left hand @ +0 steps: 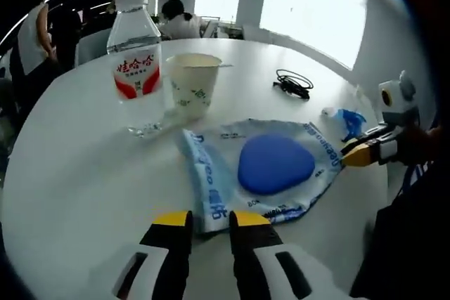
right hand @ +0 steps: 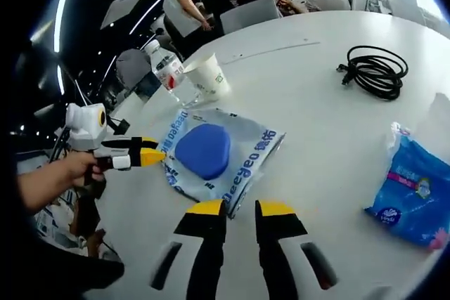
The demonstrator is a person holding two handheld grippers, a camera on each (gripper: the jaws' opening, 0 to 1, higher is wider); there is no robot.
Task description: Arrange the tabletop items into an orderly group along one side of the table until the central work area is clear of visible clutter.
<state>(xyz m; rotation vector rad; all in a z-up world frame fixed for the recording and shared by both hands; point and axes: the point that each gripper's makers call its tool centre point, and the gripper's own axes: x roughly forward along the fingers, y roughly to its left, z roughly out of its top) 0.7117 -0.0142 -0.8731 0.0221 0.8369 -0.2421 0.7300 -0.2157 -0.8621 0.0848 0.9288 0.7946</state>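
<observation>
A clear plastic bag (left hand: 211, 173) with blue print lies flat on the white round table (left hand: 70, 173), with a blue rounded pad (left hand: 274, 163) inside it. My left gripper (left hand: 211, 219) is shut on the bag's near edge. In the right gripper view it comes in from the left (right hand: 160, 157), held by a hand. My right gripper (right hand: 241, 209) is shut on the opposite corner of the bag (right hand: 246, 163), and it shows from the side in the left gripper view (left hand: 346, 157). The bag lies stretched between the two grippers.
A water bottle (left hand: 135, 54) and a paper cup (left hand: 192, 82) stand side by side just beyond the bag. A coiled black cable (right hand: 376, 72) and a blue tissue pack (right hand: 415, 194) lie on the table's other side. People and chairs are behind the table.
</observation>
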